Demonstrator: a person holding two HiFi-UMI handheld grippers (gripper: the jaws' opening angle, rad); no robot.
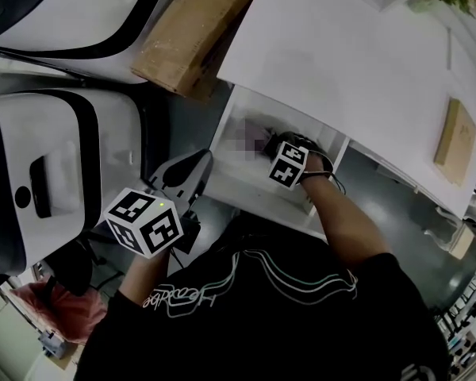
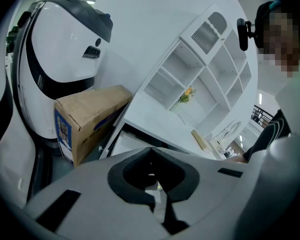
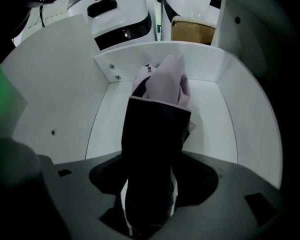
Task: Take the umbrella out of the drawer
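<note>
"White drawer [image 1: 242,182], head view first: where does it sit?"

"Pulled out from under the white desk [image 1: 341,70], right in front of the person. The right tongs [image 1: 271,151] reach down into it, and their marker cube hides most of what they hold. The left tongs [image 1: 192,167] hang outside, just left of the drawer's front corner, between it and a white-and-black machine [image 1: 55,157]. A box [image 1: 192,30] lies just beside the desk's left edge."

"Left gripper view?"

"The left tongs [image 2: 151,154] are pressed together with nothing in them. Beyond them are the box [image 2: 87,120], the desk [image 2: 155,116] and a white shelf unit [image 2: 202,66] with yellow flowers [image 2: 188,93] on one shelf. The machine [image 2: 65,44] stands at the left."

"And the right gripper view?"

"The right tongs [image 3: 149,204] are clamped on the umbrella [image 3: 157,126], gripping its dark sleeve. Pale pink fabric bunches out of the sleeve's far end, towards the back wall of the drawer [image 3: 217,114]. The umbrella is inside the drawer, between its side walls. I cannot tell whether it rests on the bottom or is raised off it."
</note>
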